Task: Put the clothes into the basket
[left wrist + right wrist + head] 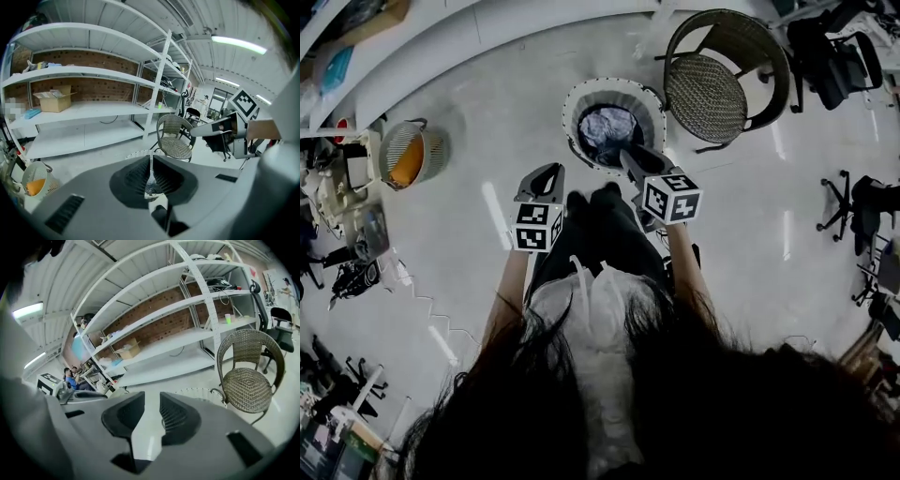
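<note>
A white round basket (652, 105) stands on the floor ahead of me, with grey-blue clothes (607, 129) bundled inside it. Both grippers hang in the air above the near side of the basket, and neither holds anything. My left gripper (546, 174) is shut, its pads meeting along a thin line (151, 161). My right gripper (634, 156) is over the basket's near rim, with a narrow gap between its jaws (152, 404) and nothing in that gap. The basket's rim shows beyond the jaws in the left gripper view (137, 153) and in the right gripper view (197, 392).
A wicker chair (717, 89) stands just right of the basket. A small basket with something orange inside (411, 155) sits on the floor to the left. White shelving (93, 112) runs along the wall behind. Office chairs (862, 206) stand at the right.
</note>
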Demonstrator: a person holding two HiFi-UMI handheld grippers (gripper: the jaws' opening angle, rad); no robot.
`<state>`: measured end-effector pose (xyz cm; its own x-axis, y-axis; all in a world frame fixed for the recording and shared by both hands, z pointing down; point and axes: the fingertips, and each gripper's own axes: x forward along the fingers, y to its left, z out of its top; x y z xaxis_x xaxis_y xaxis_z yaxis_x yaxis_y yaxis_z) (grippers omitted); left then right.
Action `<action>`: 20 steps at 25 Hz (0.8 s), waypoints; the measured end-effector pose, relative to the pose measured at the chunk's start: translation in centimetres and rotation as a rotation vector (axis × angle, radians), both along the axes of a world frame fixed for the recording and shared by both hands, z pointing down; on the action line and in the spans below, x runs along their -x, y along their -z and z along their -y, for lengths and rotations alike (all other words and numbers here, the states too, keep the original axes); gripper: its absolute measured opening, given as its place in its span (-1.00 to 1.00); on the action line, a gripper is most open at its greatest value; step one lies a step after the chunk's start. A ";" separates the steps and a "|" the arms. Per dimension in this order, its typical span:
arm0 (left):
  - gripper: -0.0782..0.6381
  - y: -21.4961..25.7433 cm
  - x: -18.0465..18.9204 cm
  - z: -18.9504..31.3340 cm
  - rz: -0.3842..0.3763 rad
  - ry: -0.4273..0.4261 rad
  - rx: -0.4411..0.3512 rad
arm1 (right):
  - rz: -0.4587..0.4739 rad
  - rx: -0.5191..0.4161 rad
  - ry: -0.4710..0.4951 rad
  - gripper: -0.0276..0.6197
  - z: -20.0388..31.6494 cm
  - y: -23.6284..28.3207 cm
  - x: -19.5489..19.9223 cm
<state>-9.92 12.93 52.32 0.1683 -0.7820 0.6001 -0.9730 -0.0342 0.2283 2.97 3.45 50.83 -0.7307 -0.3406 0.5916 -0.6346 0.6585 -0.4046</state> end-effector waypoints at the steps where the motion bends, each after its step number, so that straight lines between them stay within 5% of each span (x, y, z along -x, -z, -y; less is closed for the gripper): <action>1: -0.70 0.4 0.1 -0.4 -0.005 0.007 -0.010 | 0.008 -0.010 0.003 -0.59 -0.4 0.8 0.1; 11: -0.70 4.2 -3.4 -0.6 0.005 -0.040 -0.075 | 0.058 -0.035 0.026 -0.69 -3.6 5.4 -1.6; 20: -0.70 8.2 -9.0 -0.9 0.013 -0.011 -0.143 | 0.078 -0.060 0.149 -0.72 -8.2 7.3 -5.1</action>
<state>-0.96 13.78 44.14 0.1704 -0.8581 0.4845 -0.9752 -0.0763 0.2079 8.04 11.61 43.53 -0.8188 -0.2578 0.5130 -0.4961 0.7674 -0.4062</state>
